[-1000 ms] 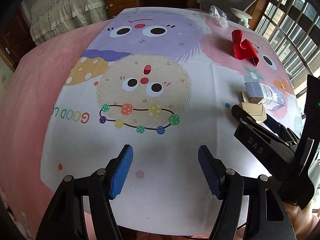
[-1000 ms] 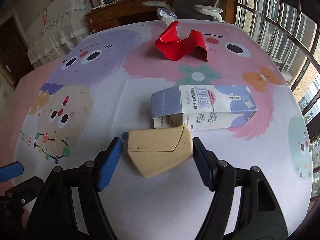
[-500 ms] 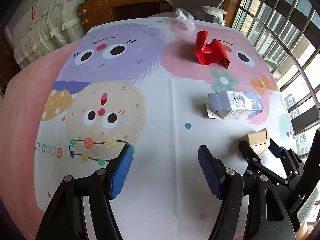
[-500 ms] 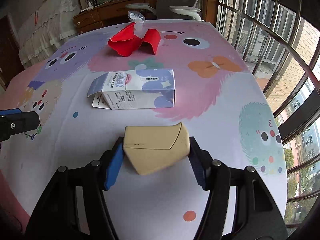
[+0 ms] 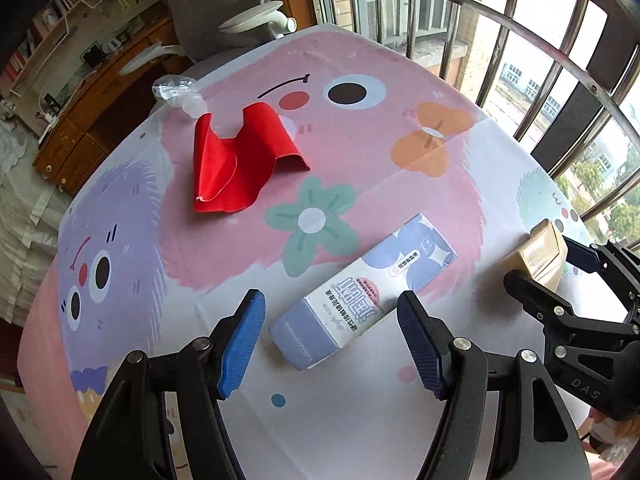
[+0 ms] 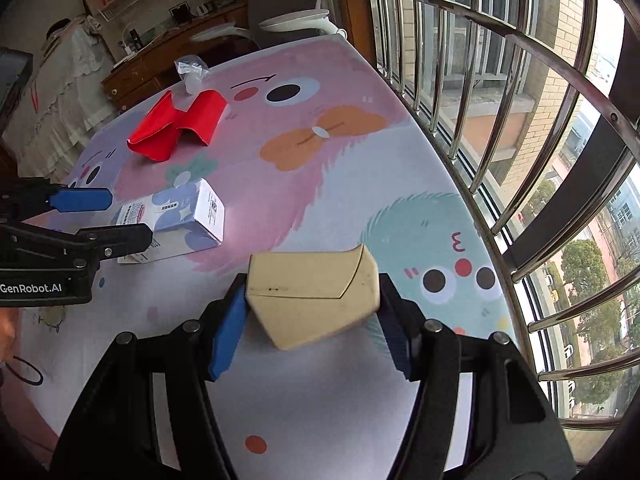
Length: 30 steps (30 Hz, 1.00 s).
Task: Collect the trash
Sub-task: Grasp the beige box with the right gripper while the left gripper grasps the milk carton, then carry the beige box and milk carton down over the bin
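A: Legible writing? "GenRobot.AI" on the left hand-held gripper; "DAS" on the right hand-held gripper.

B: States? Left spread wide, empty, blue-and-white carton lying between its fingers. Right clamped on a tan box, lifted above the desk.

A: Surface? Cartoon-monster cloth; red paper and clear wrapper farther ahead; barred windows to the right.

On the counter a carton lies nearest, the folded paper behind it to the left, and a plastic wrapper farthest back.
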Each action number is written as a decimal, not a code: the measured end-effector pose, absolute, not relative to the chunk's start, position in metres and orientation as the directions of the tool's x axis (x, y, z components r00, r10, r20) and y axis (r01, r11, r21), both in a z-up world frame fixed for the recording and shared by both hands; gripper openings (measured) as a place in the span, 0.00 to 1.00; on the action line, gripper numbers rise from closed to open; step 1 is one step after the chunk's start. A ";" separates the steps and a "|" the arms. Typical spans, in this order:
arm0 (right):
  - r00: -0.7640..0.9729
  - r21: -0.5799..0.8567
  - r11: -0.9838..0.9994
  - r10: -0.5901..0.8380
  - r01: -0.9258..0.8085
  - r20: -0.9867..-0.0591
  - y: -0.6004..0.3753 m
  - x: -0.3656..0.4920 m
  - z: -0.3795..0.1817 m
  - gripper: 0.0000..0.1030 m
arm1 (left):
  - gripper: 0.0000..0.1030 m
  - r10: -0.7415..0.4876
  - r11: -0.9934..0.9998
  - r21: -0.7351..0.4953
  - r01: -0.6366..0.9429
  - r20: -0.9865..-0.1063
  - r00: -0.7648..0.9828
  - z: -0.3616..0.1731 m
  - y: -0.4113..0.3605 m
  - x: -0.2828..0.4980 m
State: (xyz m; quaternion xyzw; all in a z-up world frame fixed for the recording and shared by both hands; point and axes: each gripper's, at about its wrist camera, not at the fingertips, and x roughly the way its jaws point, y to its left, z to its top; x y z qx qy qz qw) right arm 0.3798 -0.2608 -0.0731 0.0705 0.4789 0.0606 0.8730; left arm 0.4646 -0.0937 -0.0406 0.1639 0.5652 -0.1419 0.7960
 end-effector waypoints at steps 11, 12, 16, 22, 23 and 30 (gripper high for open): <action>0.539 0.186 0.980 0.191 -0.066 -0.820 -0.259 0.375 -0.073 0.57 | 0.47 -0.058 0.875 0.057 0.482 -0.973 0.222 -0.069 -0.128 0.490; 0.537 0.188 0.980 0.193 -0.064 -0.821 -0.260 0.374 -0.073 0.57 | 0.44 -0.066 0.888 0.045 0.458 -0.973 0.223 -0.069 -0.126 0.490; 0.525 0.197 0.979 0.195 -0.052 -0.828 -0.260 0.367 -0.072 0.57 | 0.34 -0.099 0.923 0.001 0.386 -0.966 0.238 -0.062 -0.118 0.479; 0.517 0.211 0.977 0.196 -0.031 -0.834 -0.254 0.341 -0.065 0.57 | 0.33 -0.096 0.943 0.005 0.332 -0.953 0.287 -0.047 -0.104 0.430; 0.519 0.211 0.977 0.197 -0.034 -0.832 -0.251 0.335 -0.062 0.57 | 0.33 -0.093 0.946 0.008 0.324 -0.950 0.297 -0.044 -0.101 0.419; 0.549 0.218 0.975 0.206 -0.045 -0.810 -0.227 0.269 -0.035 0.57 | 0.33 -0.091 0.958 0.021 0.285 -0.923 0.373 -0.020 -0.074 0.329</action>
